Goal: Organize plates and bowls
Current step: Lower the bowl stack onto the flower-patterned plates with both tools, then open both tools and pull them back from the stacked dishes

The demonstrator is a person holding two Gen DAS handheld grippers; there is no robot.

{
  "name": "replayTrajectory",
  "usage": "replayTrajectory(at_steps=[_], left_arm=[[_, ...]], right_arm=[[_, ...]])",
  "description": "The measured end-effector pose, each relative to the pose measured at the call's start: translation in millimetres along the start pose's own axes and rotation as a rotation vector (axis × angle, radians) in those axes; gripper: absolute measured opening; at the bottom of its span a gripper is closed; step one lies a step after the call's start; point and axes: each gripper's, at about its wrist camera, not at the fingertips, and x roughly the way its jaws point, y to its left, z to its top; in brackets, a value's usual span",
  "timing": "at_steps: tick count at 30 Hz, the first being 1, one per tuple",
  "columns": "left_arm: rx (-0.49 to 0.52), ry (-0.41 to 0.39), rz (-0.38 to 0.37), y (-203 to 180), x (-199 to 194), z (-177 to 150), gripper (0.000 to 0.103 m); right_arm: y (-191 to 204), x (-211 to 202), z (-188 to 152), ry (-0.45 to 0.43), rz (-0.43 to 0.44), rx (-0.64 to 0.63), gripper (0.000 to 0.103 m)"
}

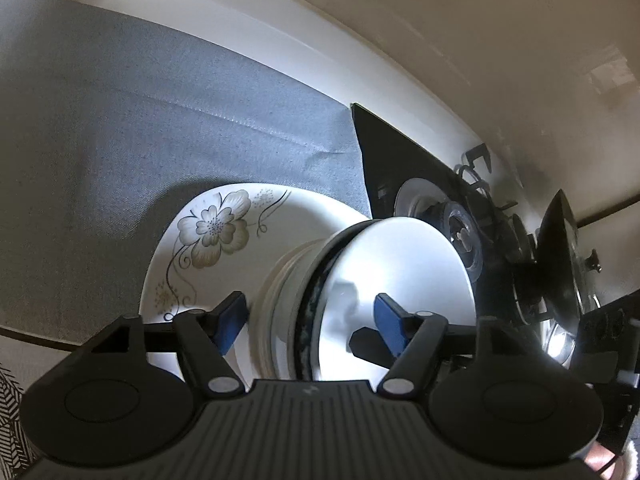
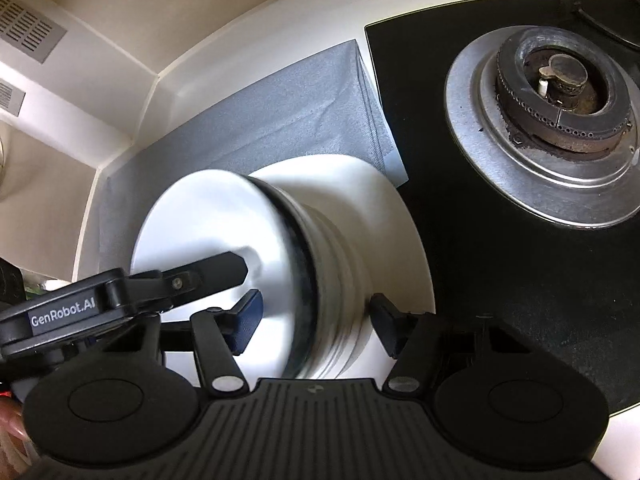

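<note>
"left wrist view looks crowded. what's around you?"

"i see one grey cloth (image 1: pixel 160 120) spread over the white table (image 2: pixel 260 40). one flowered plate (image 1: pixel 208 232) lies flat on it, and one stack of bowls (image 1: pixel 400 264) is tipped on its side on that plate. the open mouth faces my left tool (image 1: pixel 308 304). there's a dark-rimmed bowl among the white ones. the stack is blurred, so i can't count the bowls."

"anything in the way?"

"the black hob (image 2: pixel 480 260) sits just beside the plate and the cloth's edge. i count one burner (image 2: pixel 560 92) in full sight in the right wrist view. the two tools crowd each other too, and one finger of the left one reaches across the bowl's mouth."

"and the grips?"

"my left tool's jaws are apart and straddle the stack, with a gap showing beside one pad. my right tool (image 2: pixel 315 300) straddles it as well, one pad at the ribbed side and one over the mouth. whether it's pressing, i can't tell."
</note>
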Motion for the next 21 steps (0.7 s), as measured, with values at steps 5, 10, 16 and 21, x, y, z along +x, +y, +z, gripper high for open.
replayTrajectory(at_steps=[5, 10, 16, 21], left_arm=[[0.0, -0.018, -0.025, 2, -9, -1, 0.095], [-0.01, -0.085, -0.026, 8, -33, -4, 0.103], [0.046, -0.181, 0.032, 11, -62, -14, 0.103], [0.091, -0.218, 0.091, 16, -80, -22, 0.103]], right_arm=[[-2, -2, 2, 0.003, 0.029, -0.005, 0.068], [6, -18, 2, -0.063, 0.014, -0.079, 0.086], [21, -38, -3, -0.153, -0.033, -0.198, 0.091], [36, -44, -14, -0.202, -0.049, -0.283, 0.094]])
